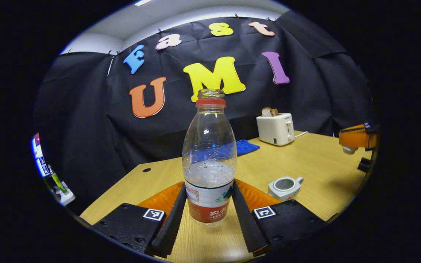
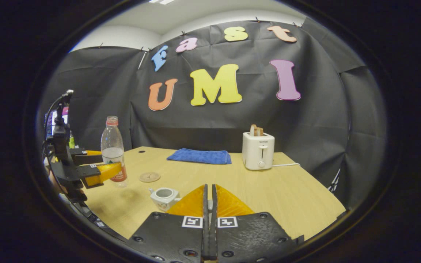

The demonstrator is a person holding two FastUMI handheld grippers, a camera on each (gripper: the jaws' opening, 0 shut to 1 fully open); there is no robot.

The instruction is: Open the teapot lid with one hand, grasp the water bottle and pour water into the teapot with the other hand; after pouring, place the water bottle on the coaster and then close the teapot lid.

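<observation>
On table: water bottle [image 1: 209, 160] half full | teapot [image 1: 284, 187] lidless, empty

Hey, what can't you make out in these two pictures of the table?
- Water level inside the small white ceramic teapot: too small, both views.
- What the right gripper clamps: hidden between its shut fingers, right gripper view.
- Pattern on the round tan coaster: too small, right gripper view.
</observation>
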